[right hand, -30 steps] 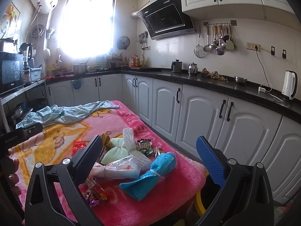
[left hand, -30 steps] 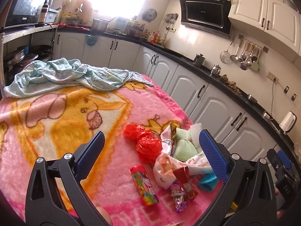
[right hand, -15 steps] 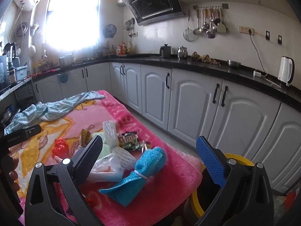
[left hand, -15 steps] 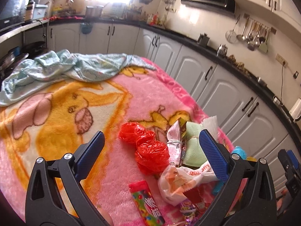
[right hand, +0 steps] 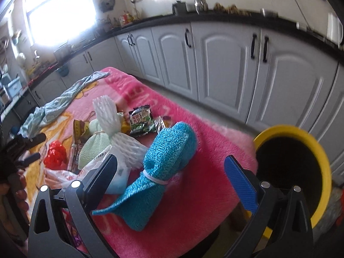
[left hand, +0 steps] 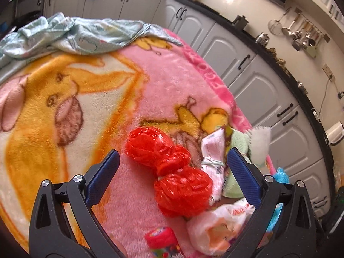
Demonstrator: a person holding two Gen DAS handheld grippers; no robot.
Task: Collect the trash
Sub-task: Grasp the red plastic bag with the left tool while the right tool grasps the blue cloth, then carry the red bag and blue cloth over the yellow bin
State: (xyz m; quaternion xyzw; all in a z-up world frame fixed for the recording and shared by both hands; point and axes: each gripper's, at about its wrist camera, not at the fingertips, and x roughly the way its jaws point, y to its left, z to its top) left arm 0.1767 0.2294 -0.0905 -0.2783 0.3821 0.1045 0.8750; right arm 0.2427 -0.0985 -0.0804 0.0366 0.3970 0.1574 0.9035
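Left gripper (left hand: 171, 167) spread wide, nothing held, poised over the crumpled red plastic bag (left hand: 169, 169) on the pink blanket (left hand: 150, 81). Beside it to the right, a white wrapper (left hand: 212, 150) and a pale green pouch (left hand: 233, 185), partly masked by the right-hand finger. Candy tube (left hand: 162, 244) cut off at the bottom edge.

Right gripper (right hand: 169, 169) equally wide, empty, framing the blue mesh bundle (right hand: 163, 161). Yellow-rimmed bin (right hand: 301, 172) off the blanket's edge, inside too dark to read. Snack packet (right hand: 142, 120) print blurred.
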